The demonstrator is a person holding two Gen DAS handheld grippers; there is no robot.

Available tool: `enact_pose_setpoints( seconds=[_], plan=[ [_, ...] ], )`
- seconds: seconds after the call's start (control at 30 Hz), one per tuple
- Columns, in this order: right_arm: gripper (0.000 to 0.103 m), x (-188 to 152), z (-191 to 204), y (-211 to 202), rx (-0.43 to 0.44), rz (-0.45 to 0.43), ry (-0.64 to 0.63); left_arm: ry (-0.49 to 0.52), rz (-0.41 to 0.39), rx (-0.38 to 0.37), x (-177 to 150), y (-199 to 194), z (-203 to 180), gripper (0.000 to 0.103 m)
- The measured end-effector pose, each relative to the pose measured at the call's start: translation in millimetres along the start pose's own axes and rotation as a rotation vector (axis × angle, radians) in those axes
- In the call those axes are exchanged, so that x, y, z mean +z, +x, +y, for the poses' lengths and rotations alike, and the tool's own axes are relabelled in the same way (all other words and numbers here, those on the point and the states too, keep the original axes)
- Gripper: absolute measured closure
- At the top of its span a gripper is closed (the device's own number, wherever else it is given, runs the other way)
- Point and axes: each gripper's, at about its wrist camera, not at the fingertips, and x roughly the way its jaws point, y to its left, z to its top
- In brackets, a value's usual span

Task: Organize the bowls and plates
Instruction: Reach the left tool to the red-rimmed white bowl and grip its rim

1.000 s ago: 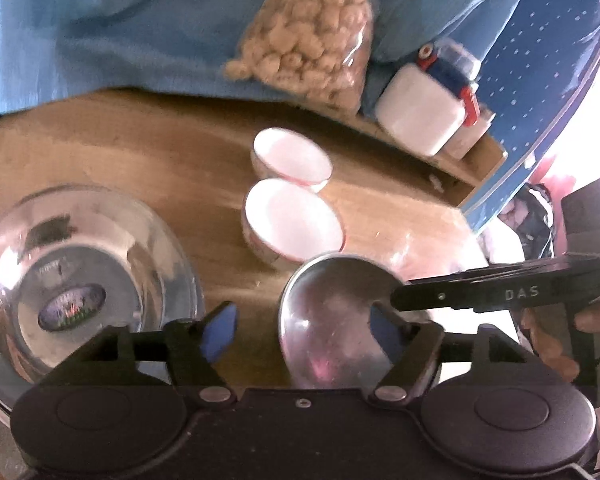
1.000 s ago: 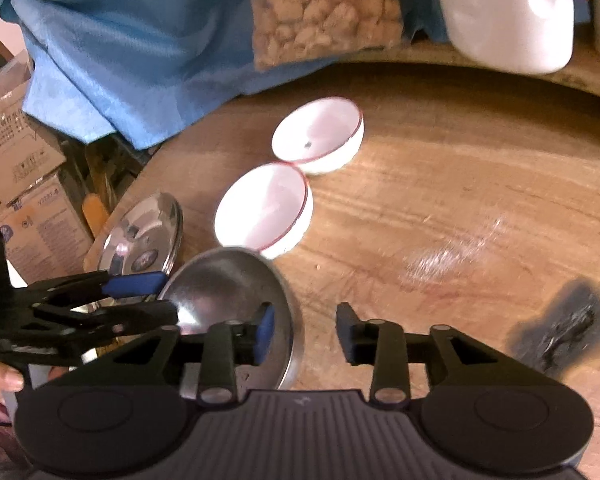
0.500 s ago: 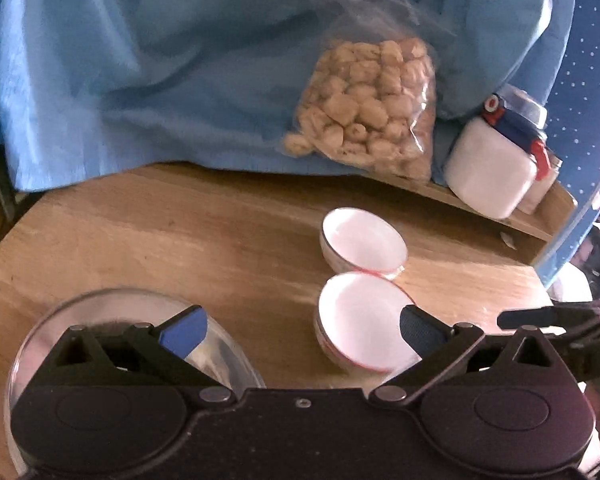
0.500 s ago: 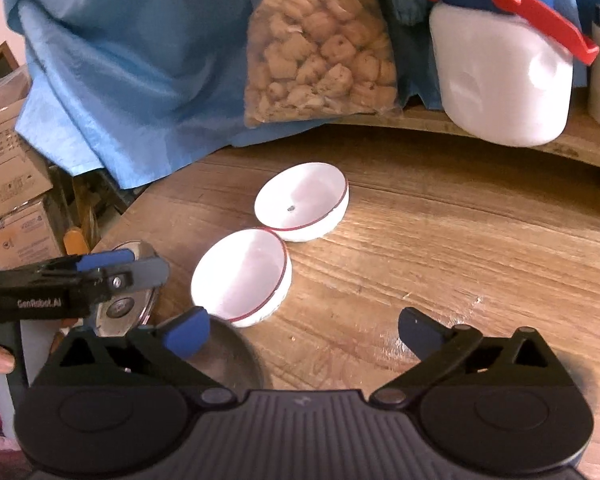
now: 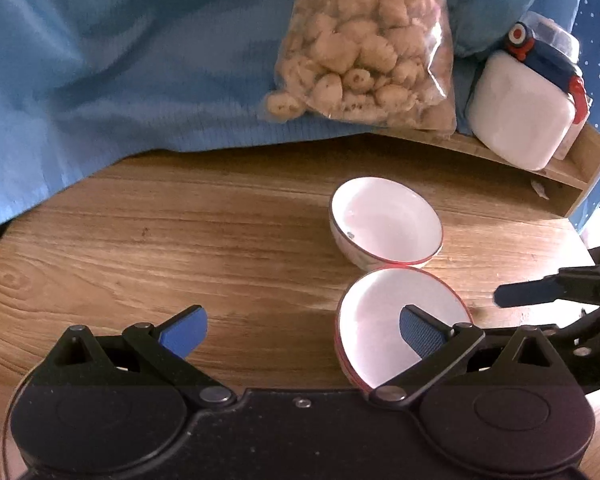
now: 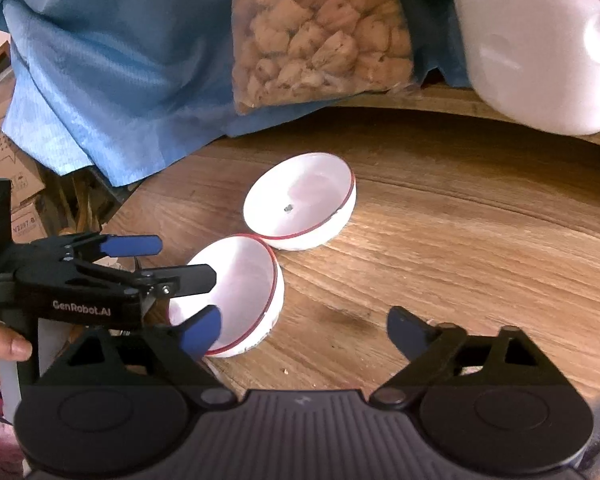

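The left tool stood with its jaws wide apart and nothing between them, its right-hand finger hanging over the near bowl. The right tool was also spread and empty, its jaws closing a little, its left-hand finger over the same bowl's near rim. So the near bowl lay just ahead of both tools, off to the right of the left one and off to the left of the right one; by my reading, neither was clearly the nearer. The far bowl sat just beyond on the bench, rims touching or nearly so (too close to tell). The pair ran in a line away from the tools. Count: two white red-rimmed bowls, two tools. At the back leaned one bag and one white jar.
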Motion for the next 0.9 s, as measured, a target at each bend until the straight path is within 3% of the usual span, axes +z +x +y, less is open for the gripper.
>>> enact_pose_setpoints(
  seconds=[0.17,0.23,0.37,0.67,0.73,0.8,0.9],
  plan=[
    [0.037,1.5,4.0,7.4,0.003,0.005,-0.016,-0.015,0.002,-0.040,-0.1,4.1,6.3,0.018],
    [0.045,2.5,3.6,8.1,0.023,0.010,-0.004,-0.036,0.010,-0.084,-0.7,5.9,8.2,0.029],
    [0.049,2.5,4.4,10.3,0.034,0.014,0.007,-0.073,0.018,-0.146,-3.3,7.0,11.8,0.041],
    [0.071,2.5,-1.0,15.9,0.114,0.040,0.095,-0.072,-0.016,-0.150,-8.2,2.5,11.0,0.060],
    [0.075,1.7,-3.0,18.9,0.138,0.049,0.126,-0.068,0.001,-0.180,-8.5,4.8,8.5,0.073],
    [0.076,0.7,-4.3,21.2,0.154,0.053,0.155,-0.080,0.040,-0.225,-9.7,11.3,6.0,0.073],
    [0.077,-0.7,-2.3,21.2,0.146,0.043,0.158,-0.051,0.023,-0.199,-10.9,11.5,-0.9,0.075]
  ],
)
